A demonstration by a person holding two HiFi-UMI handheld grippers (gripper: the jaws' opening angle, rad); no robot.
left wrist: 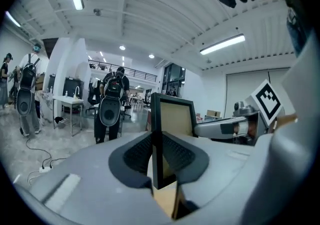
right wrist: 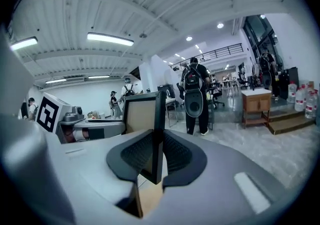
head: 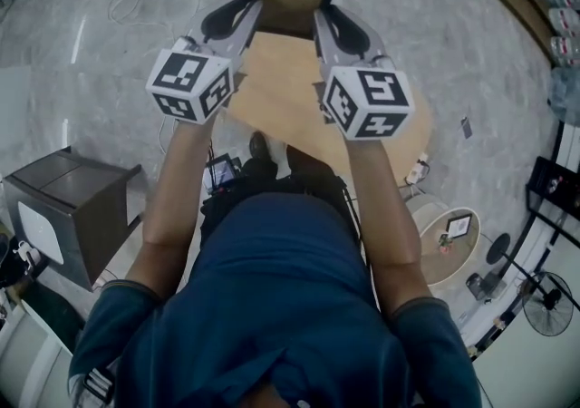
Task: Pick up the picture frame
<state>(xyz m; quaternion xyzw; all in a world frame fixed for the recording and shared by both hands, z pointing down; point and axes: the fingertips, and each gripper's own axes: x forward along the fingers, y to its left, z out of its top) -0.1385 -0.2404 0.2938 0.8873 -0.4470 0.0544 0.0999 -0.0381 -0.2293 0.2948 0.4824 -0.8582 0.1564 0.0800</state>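
Observation:
A black picture frame (head: 295, 0) with a tan backing hangs in the air, held high above the round wooden table (head: 281, 93). My left gripper (head: 243, 14) is shut on the frame's left edge, my right gripper (head: 331, 21) on its right edge. In the left gripper view the frame (left wrist: 175, 119) stands upright between the dark pads, which press on its black side rail. The right gripper view shows the frame (right wrist: 145, 119) pinched the same way, with the other gripper's marker cube (right wrist: 50, 111) beyond it.
A dark cabinet (head: 77, 207) stands at the lower left. A small round side table (head: 450, 243) with a little frame on it is at the right, and a fan (head: 548, 302) beside it. A person with a backpack (left wrist: 114, 106) stands across the hall.

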